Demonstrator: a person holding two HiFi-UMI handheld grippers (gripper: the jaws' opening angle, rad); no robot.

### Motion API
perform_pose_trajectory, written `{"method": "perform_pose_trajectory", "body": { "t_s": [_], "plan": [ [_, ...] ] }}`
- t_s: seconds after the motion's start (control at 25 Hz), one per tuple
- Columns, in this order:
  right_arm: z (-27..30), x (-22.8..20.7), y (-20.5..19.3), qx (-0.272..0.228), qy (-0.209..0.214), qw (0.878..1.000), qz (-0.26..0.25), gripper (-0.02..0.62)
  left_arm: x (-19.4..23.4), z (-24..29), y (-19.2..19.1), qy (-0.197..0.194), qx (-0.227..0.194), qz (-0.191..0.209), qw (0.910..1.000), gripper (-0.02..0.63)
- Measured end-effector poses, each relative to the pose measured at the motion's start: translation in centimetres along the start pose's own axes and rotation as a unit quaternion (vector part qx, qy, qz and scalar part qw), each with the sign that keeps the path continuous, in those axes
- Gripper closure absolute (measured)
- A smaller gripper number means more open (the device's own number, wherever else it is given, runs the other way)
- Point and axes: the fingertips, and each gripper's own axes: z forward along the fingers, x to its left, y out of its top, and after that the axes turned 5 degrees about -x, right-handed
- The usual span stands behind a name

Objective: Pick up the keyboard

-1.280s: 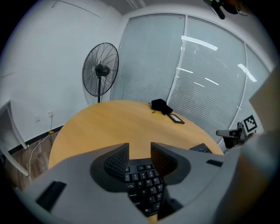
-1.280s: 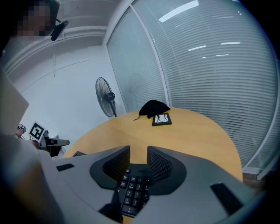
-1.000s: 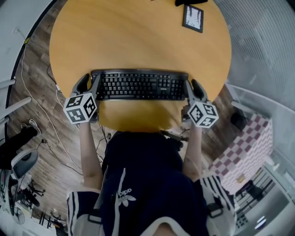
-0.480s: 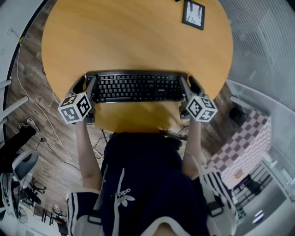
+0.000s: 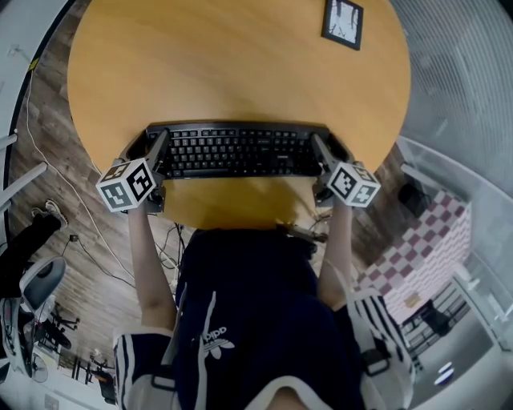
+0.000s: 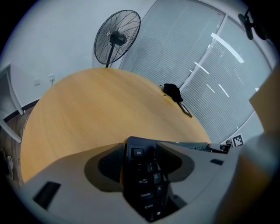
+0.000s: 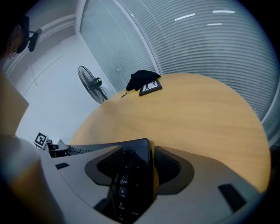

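Note:
A black keyboard (image 5: pixel 240 150) lies flat near the front edge of the round wooden table (image 5: pixel 240 56). My left gripper (image 5: pixel 149 146) straddles its left end, where the Esc key shows (image 6: pixel 139 152). The jaws stand wide, and a sliver of table shows beside one pad. My right gripper (image 5: pixel 329 146) straddles the number-pad end (image 7: pixel 131 175). Its jaws are opening, with a strip of table visible between the keyboard and one pad. Neither gripper's pads press on the keyboard.
A framed picture (image 5: pixel 343 22) lies at the table's far right, with a dark cloth (image 7: pixel 142 78) beside it. A standing fan (image 6: pixel 116 37) is behind the table. The person's lap is below the near edge, and cables run across the wooden floor at left.
Both grippers have sunk slightly at the keyboard's two ends. Their jaws have spread wider apart, letting go of the keyboard, which now rests on the table.

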Motion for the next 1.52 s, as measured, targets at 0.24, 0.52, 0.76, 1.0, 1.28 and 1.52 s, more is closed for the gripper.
{"method": "perform_pose_trajectory", "body": {
  "t_s": [0.24, 0.52, 0.76, 1.0, 1.28, 1.52],
  "plan": [
    [0.2, 0.1, -0.3, 0.019, 0.04, 0.999, 0.002, 0.396, -0.2, 0.0, -0.1, -0.017, 0.02, 0.021, 0.9994, 0.396],
    [0.5, -0.3, -0.8, 0.019, 0.037, 0.999, 0.012, 0.396, -0.1, 0.1, -0.2, -0.021, 0.015, 0.021, 0.9994, 0.396],
    [0.5, -0.2, -0.9, 0.02, 0.029, 0.999, 0.0, 0.396, 0.0, -0.1, 0.0, -0.014, 0.002, 0.018, 0.9997, 0.396],
    [-0.8, 0.6, 0.6, -0.016, 0.036, 0.999, -0.021, 0.396, -1.0, -1.4, 0.6, -0.017, -0.017, 0.033, 0.9992, 0.396],
    [-3.0, 2.9, 3.8, -0.077, 0.057, 0.993, -0.062, 0.396, -2.2, -4.2, 3.3, -0.052, -0.073, 0.056, 0.9944, 0.396],
    [-6.4, 4.6, 6.2, -0.135, 0.066, 0.984, -0.093, 0.396, -4.1, -6.9, 5.3, -0.08, -0.121, 0.084, 0.9858, 0.396]
  ]
}}
